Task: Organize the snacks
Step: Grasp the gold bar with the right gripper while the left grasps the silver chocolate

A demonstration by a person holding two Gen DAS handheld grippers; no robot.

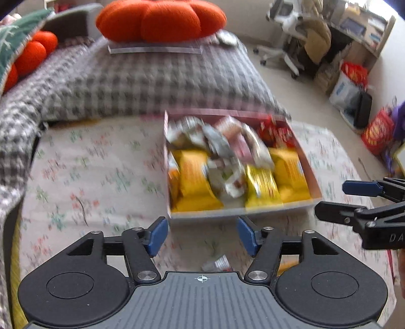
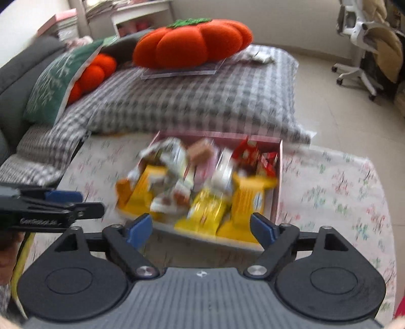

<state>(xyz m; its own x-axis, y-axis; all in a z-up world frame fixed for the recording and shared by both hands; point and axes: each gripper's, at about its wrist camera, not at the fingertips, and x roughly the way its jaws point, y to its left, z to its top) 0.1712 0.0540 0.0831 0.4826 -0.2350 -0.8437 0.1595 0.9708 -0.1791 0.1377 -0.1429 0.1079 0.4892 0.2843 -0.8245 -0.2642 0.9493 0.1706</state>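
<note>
A shallow pink box (image 1: pixel 238 212) of snack packets lies on the flowered bedsheet; it also shows in the right wrist view (image 2: pixel 278 187). It holds yellow packets (image 1: pixel 195 177), silver-white packets (image 1: pixel 222 149) and red packets (image 1: pixel 274 131). My left gripper (image 1: pixel 202 235) is open and empty, just in front of the box's near edge. A small silver packet (image 1: pixel 217 263) lies on the sheet under it. My right gripper (image 2: pixel 201 227) is open and empty at the box's near edge; it shows in the left wrist view (image 1: pixel 331 200) to the right of the box. Both views are blurred.
A grey checked blanket (image 1: pixel 141 81) lies behind the box with an orange pumpkin cushion (image 1: pixel 162 19) on it. More cushions (image 2: pixel 63 76) sit at the left. An office chair (image 1: pixel 286 33), bags (image 1: pixel 377 129) and a desk stand on the floor at the right.
</note>
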